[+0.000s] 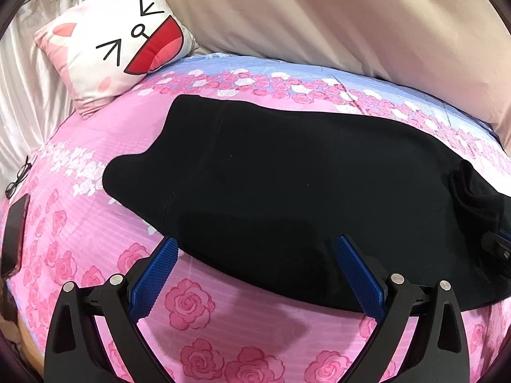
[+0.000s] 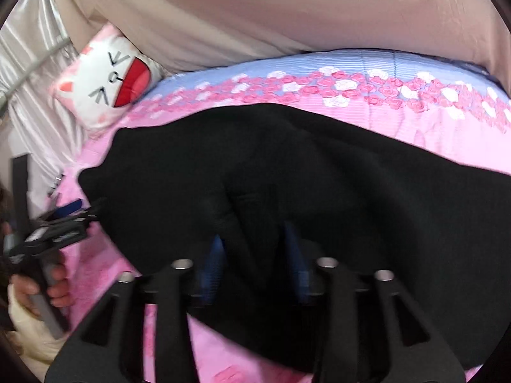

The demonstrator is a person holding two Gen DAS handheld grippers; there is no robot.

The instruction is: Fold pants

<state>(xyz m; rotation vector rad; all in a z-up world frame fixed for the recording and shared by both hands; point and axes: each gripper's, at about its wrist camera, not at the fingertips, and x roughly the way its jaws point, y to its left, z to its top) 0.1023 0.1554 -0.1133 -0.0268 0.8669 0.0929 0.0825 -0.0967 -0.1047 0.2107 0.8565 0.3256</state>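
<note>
The left gripper (image 1: 255, 274) is held wide open and empty over the near edge of the black pants (image 1: 287, 185). The right gripper (image 2: 255, 268) is half open with cloth between its blurred fingers (image 2: 214, 265); whether it is pinched cannot be told. The pants lie across the bed (image 1: 191, 303), so the fold should be smoothed flat before release.

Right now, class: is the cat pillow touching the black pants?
Apart. The left wrist view shows a strip of pink floral bedsheet between the cat pillow and the black pants.
</note>
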